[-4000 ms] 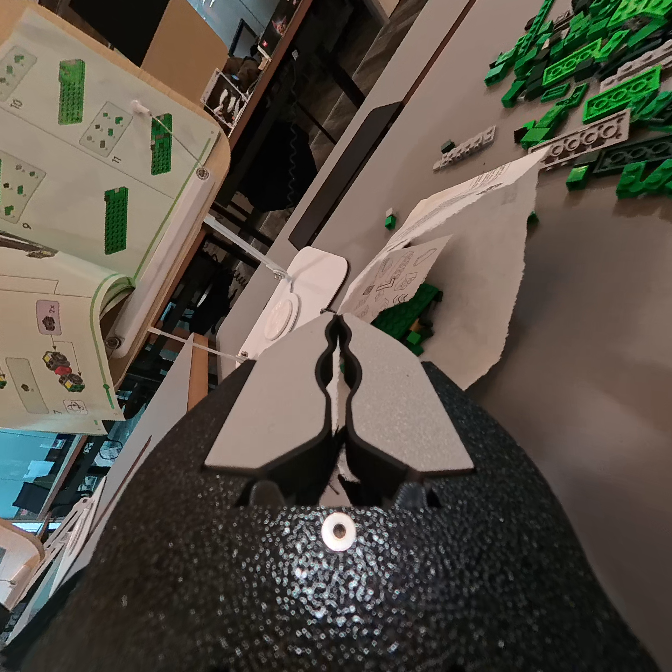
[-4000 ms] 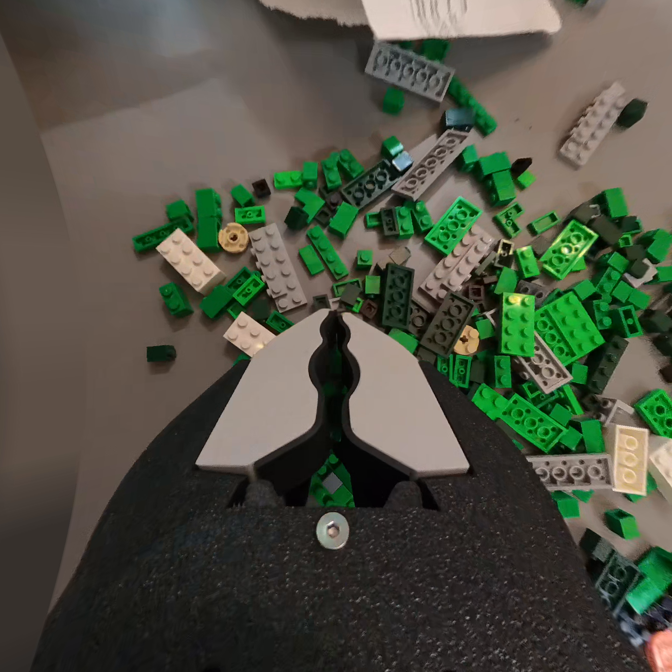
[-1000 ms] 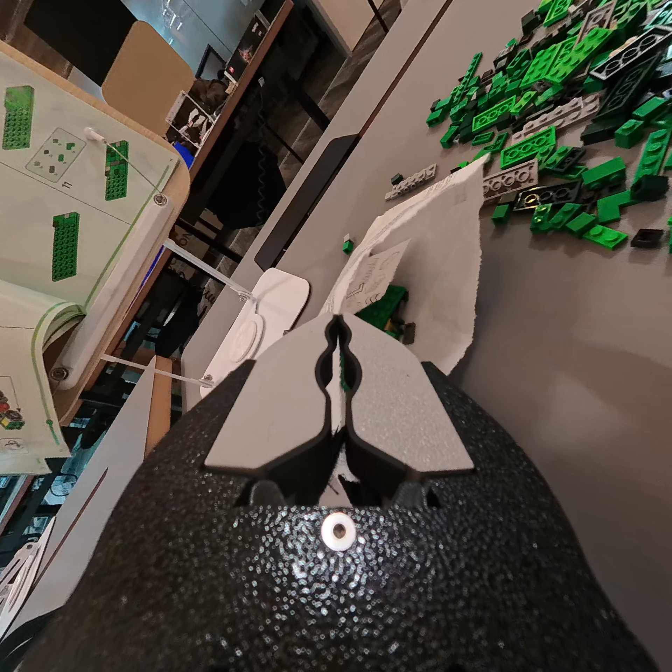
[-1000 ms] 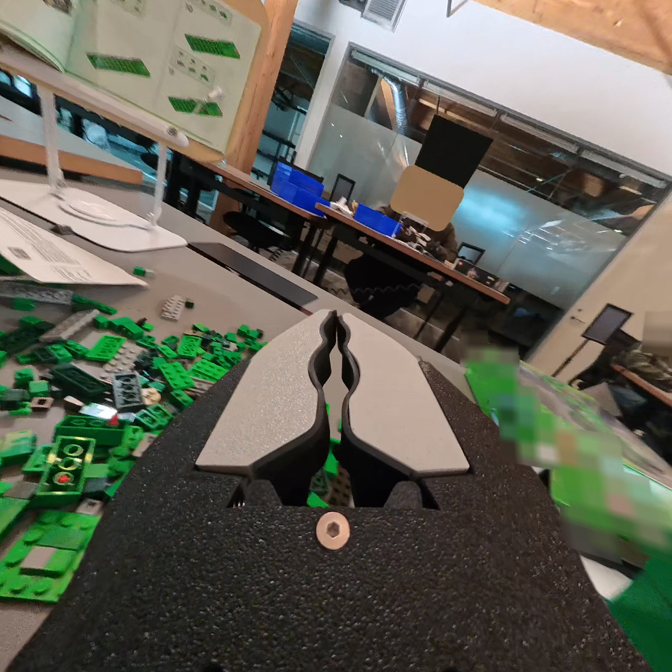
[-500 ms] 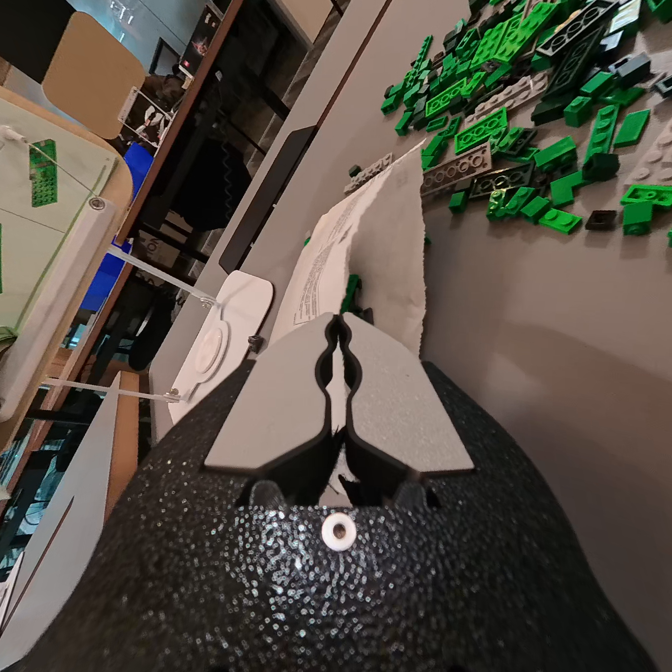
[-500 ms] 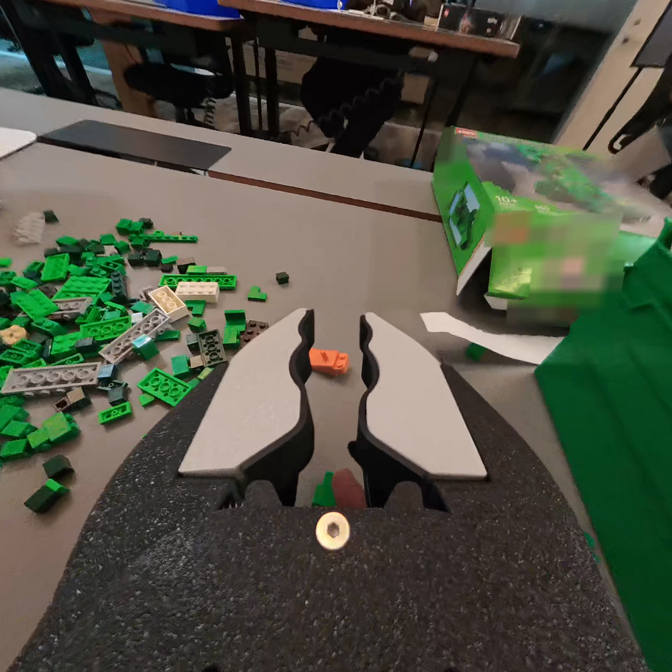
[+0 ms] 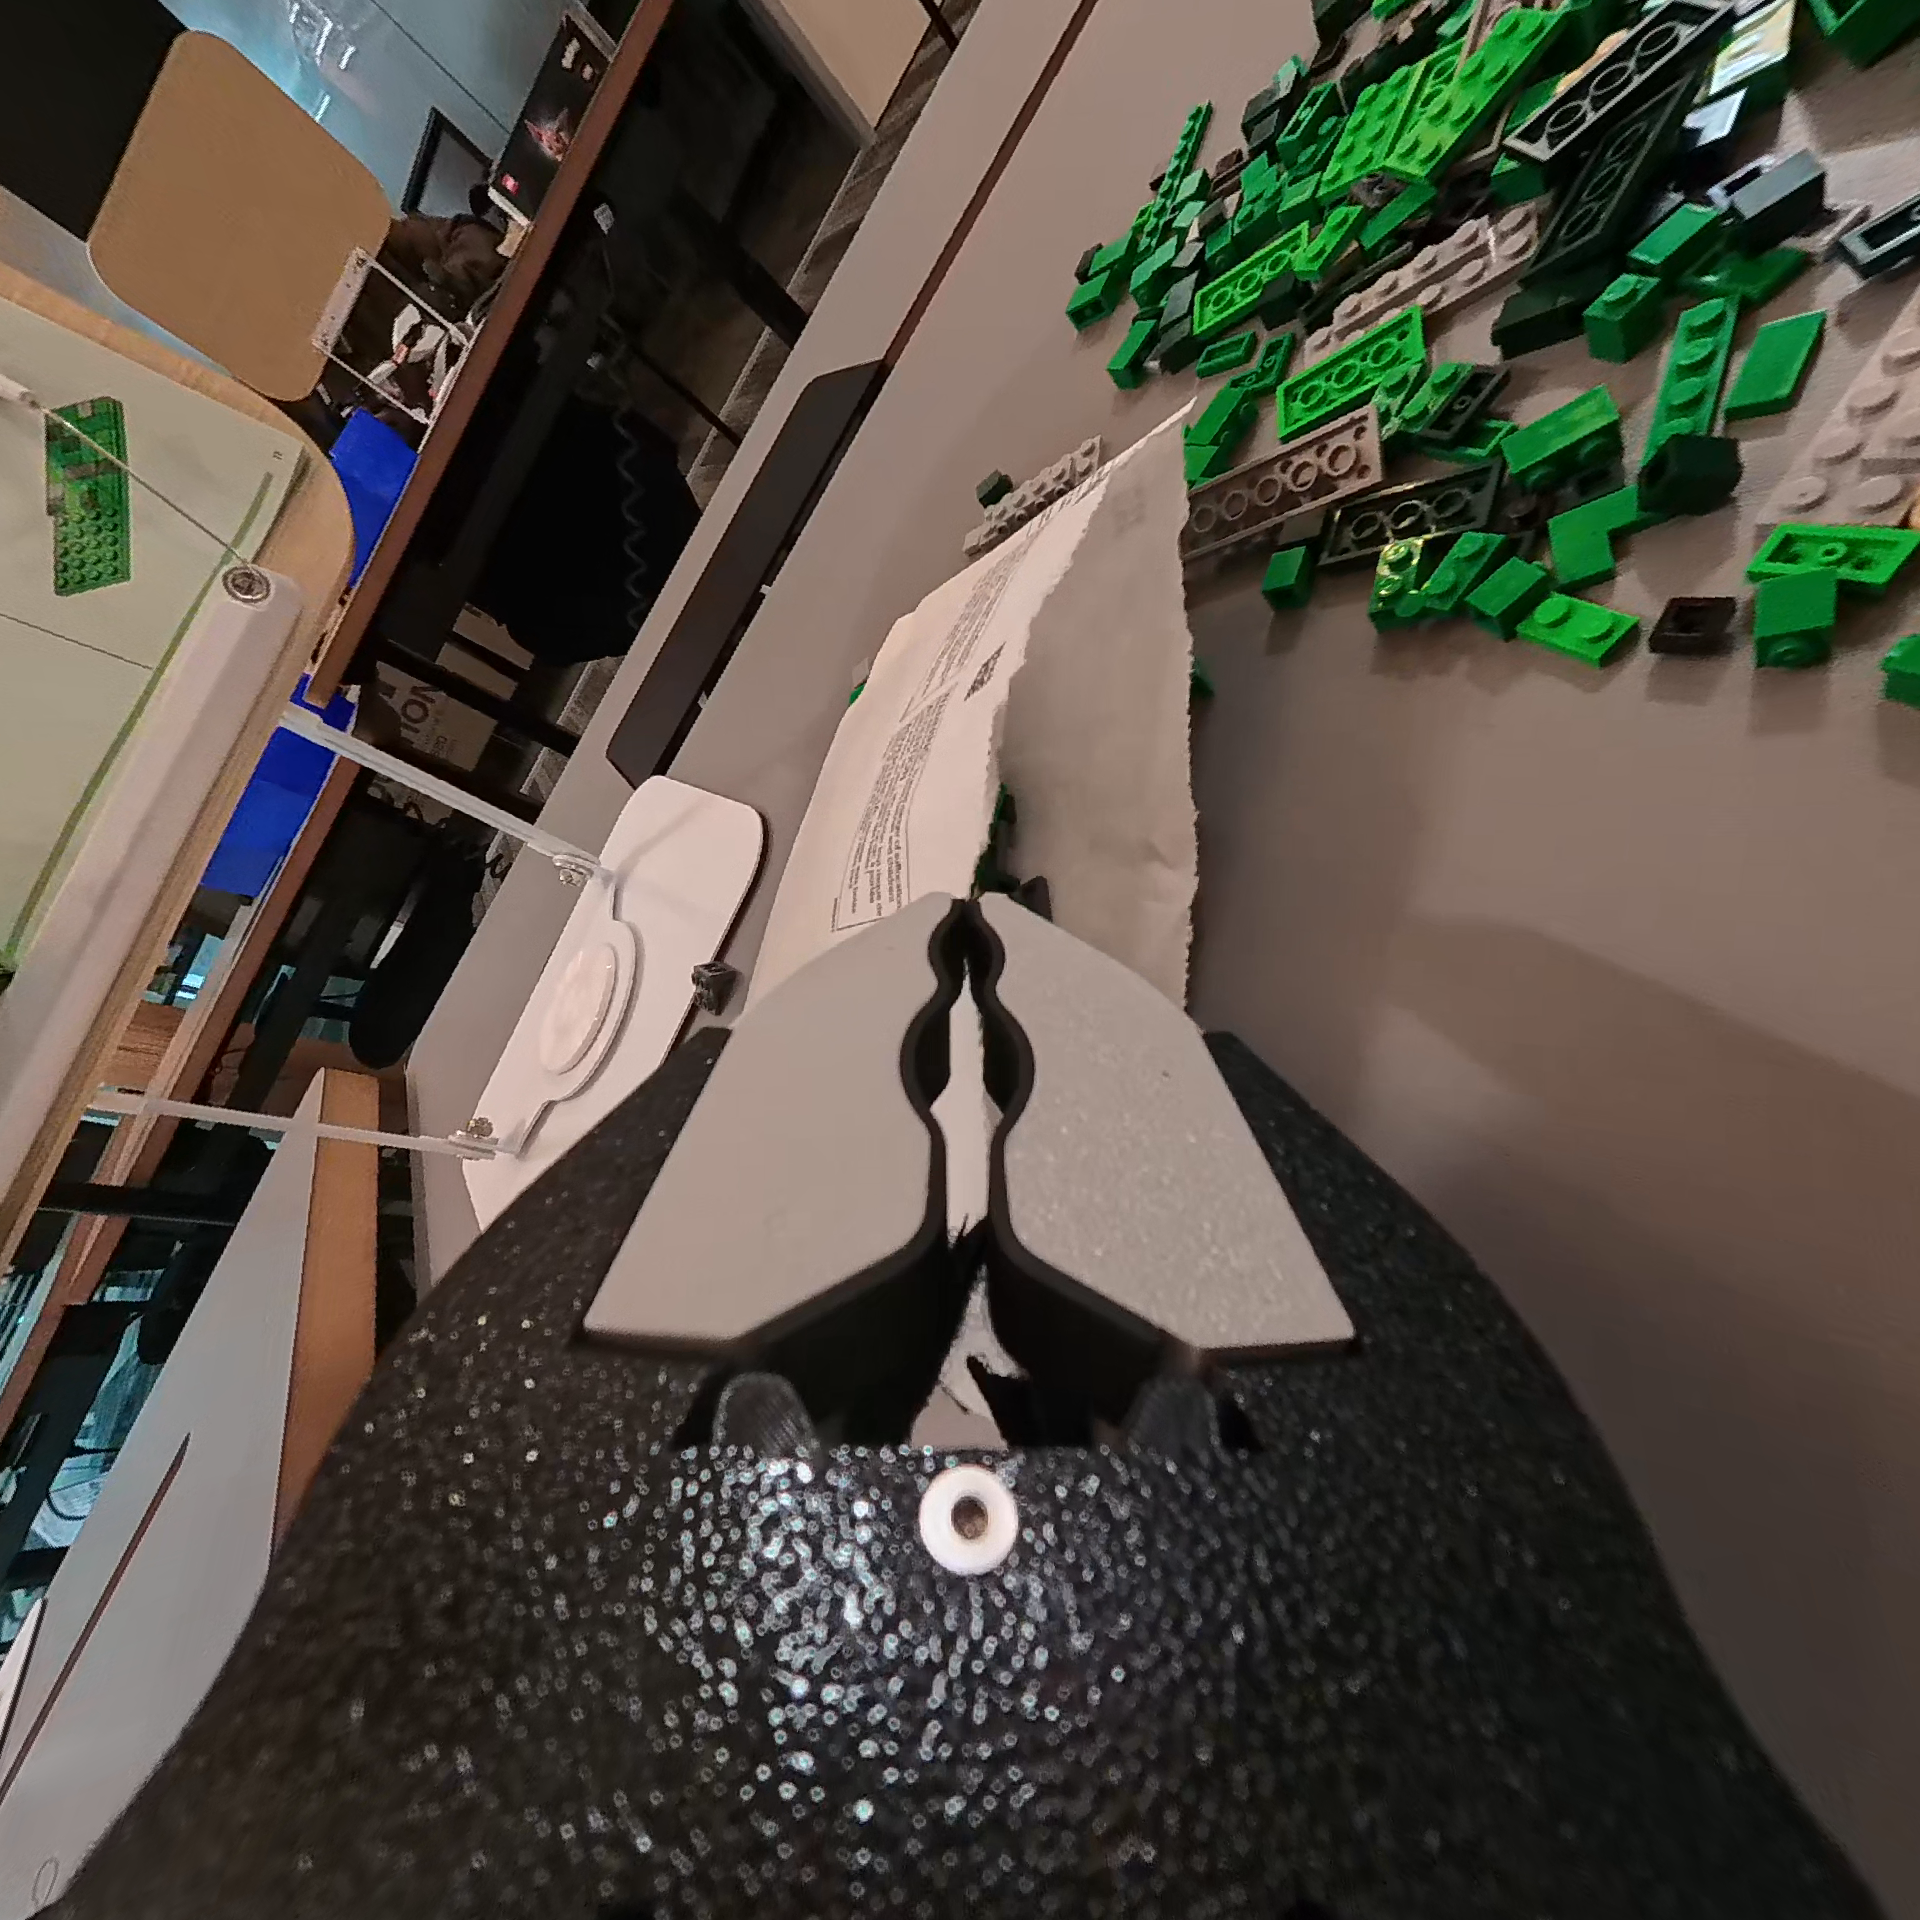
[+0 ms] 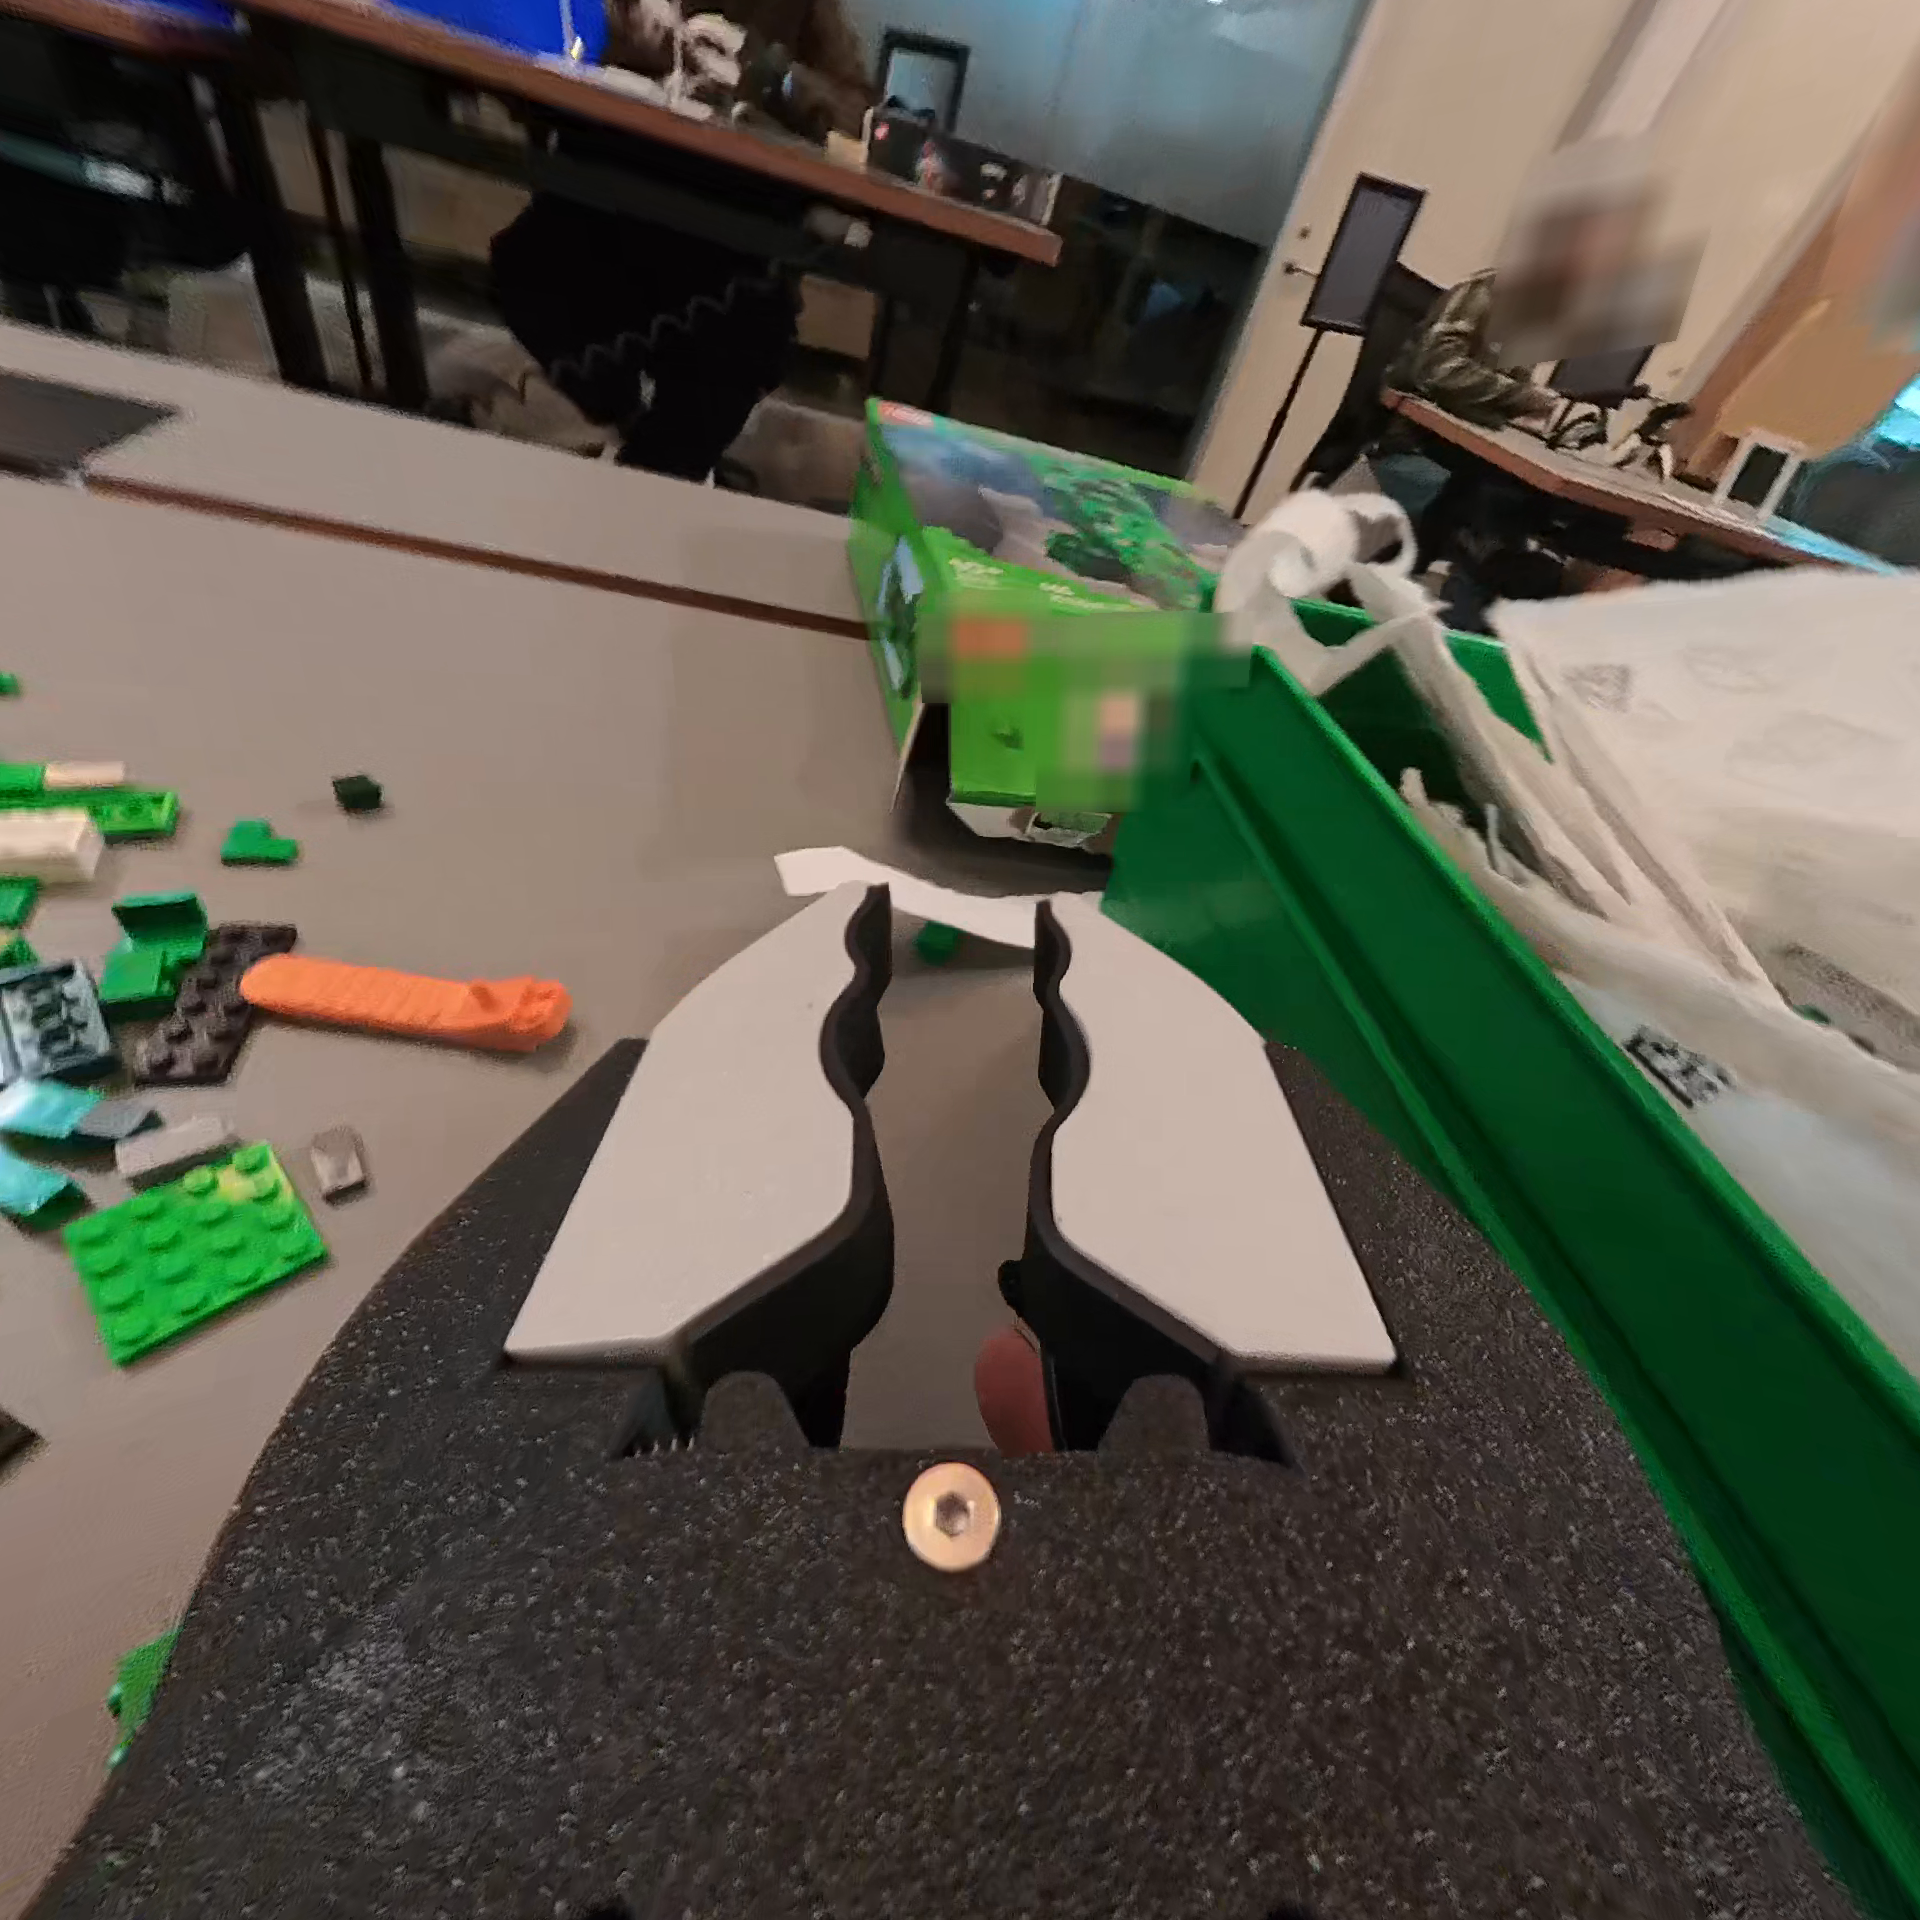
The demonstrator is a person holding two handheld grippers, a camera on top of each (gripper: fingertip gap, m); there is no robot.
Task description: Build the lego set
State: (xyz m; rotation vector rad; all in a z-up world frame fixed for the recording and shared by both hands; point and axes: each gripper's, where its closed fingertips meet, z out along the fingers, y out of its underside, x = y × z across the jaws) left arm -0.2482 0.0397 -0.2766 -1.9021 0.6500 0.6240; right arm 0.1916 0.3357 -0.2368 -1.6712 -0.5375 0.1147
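My left gripper is shut on the edge of a torn white paper bag. The bag lies open on the grey table with a few green bricks showing inside it. A pile of loose green, grey and dark bricks lies beyond the bag. My right gripper is open and empty, low over bare grey table. It points at a white paper scrap and a small green brick. A green plate and an orange brick separator lie to its left.
A green bin holding crumpled white paper bags stands close on the right. The green set box lies behind it. The instruction booklet sits on a white stand at the table's left. People sit at tables behind. Measured from the fingertips, the small green brick is 12 cm or so from the right gripper and 55 cm from the left. My right tips are roughly 15 cm from the orange brick separator. My right tips are roughly 15 cm from the green plate.
My right gripper has swung from the brick pile to the right side near the green bin and has opened. My left gripper stays shut on the bag, which now lies flatter.
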